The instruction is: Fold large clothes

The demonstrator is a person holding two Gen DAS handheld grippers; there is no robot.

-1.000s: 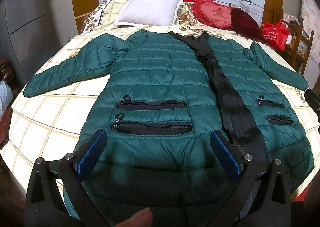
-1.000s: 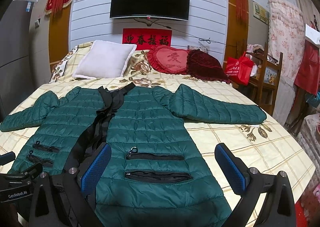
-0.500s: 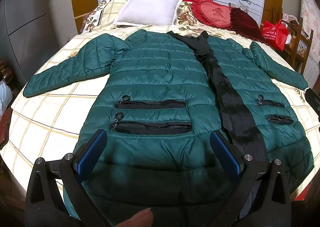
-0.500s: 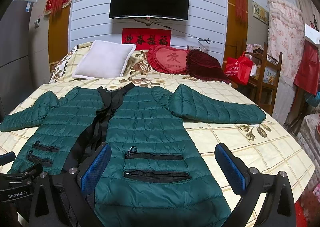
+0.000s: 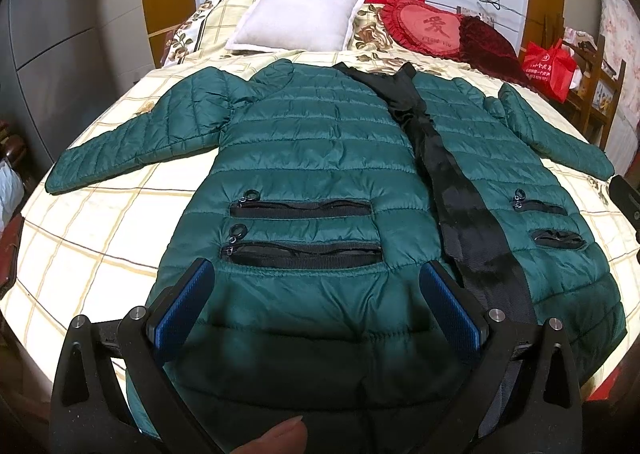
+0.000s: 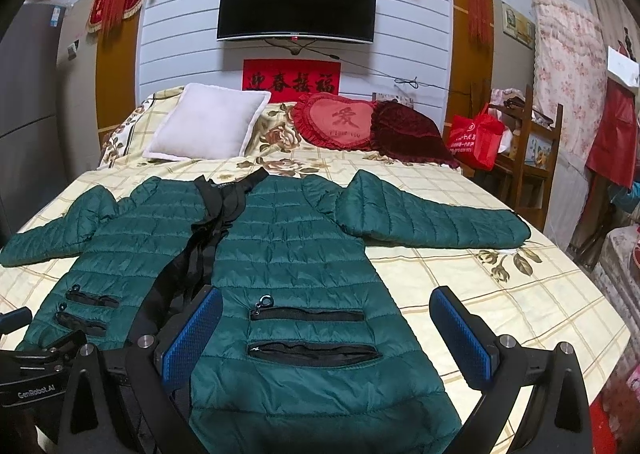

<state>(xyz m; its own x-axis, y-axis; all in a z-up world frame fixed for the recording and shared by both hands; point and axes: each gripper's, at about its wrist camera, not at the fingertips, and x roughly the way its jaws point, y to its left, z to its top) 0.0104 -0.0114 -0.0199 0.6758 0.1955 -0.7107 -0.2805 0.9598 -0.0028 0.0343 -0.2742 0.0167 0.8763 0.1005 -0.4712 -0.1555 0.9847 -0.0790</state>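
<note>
A long dark green quilted jacket (image 5: 312,158) lies flat and face up on the bed, both sleeves spread out, a black lining strip down its open front. It also shows in the right wrist view (image 6: 296,254). My left gripper (image 5: 316,306) is open and empty above the jacket's left hem, below the zip pockets. My right gripper (image 6: 328,334) is open and empty above the jacket's right hem, its pads either side of the right pockets.
The bed (image 6: 500,294) has a yellow checked sheet. A white pillow (image 6: 208,122), a red heart cushion (image 6: 340,122) and a dark red cushion (image 6: 408,134) lie at its head. A wooden rack with a red bag (image 6: 476,138) stands right. The left gripper's body (image 6: 36,382) shows low left.
Both grippers have barely moved; the views shift very slightly. The jacket lies as before.
</note>
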